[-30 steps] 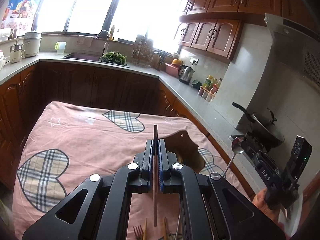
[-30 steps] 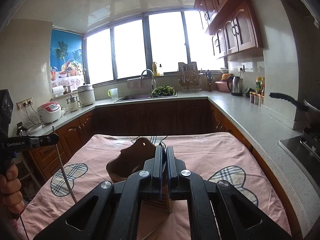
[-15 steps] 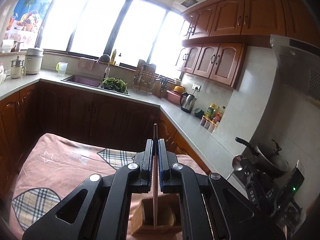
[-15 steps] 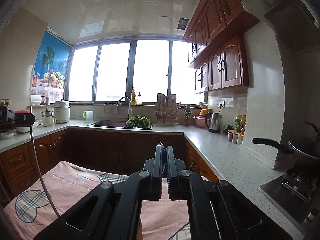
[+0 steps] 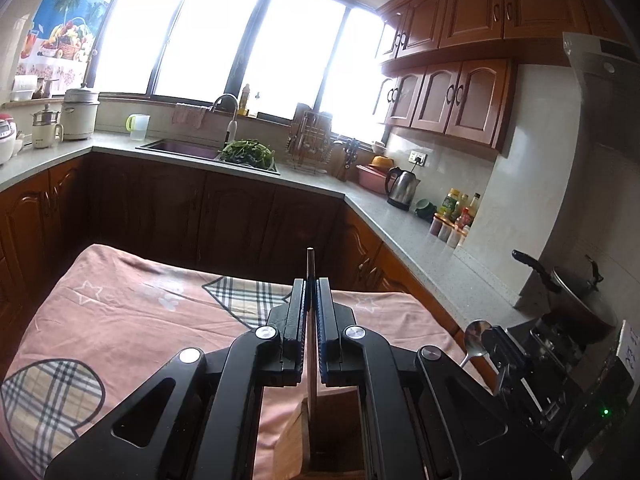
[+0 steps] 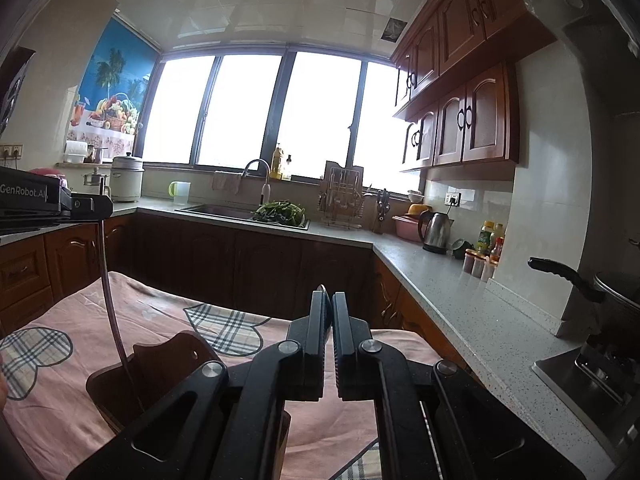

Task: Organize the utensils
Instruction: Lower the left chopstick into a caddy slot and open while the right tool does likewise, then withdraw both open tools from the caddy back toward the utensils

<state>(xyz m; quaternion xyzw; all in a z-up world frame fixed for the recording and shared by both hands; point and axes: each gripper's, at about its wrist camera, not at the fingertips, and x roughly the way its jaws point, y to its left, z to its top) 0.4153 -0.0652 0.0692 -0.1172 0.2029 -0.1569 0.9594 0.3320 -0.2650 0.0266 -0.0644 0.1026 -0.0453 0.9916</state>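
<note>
Left wrist view: your left gripper (image 5: 311, 320) has its jaws pinched nearly together on a thin brown chopstick (image 5: 310, 272), whose tip sticks up past the fingertips at 12 o'clock while its lower end hangs down into the wooden utensil holder (image 5: 298, 436) at 6 o'clock. The holder stands on the pink cloth with plaid hearts (image 5: 120, 320). At 3 o'clock your right gripper (image 5: 490, 344) is clamped on a metal spoon (image 5: 476, 336), bowl up.

Right wrist view: at 9 o'clock the left gripper (image 6: 86, 207) carries the lettering "GenRobot.AI", and the chopstick (image 6: 110, 296) drops from it into the dark wooden holder (image 6: 160, 364) at 7 o'clock; what else lies inside is hidden. At centre, your right gripper (image 6: 329, 312) is closed to a narrow slit, with the spoon's rim (image 6: 322, 289) just peeking above the fingertips. A kettle (image 6: 436, 231) stands on the counter at 3 o'clock beside bottles (image 6: 490, 240) whose labels are too small to read.
</note>
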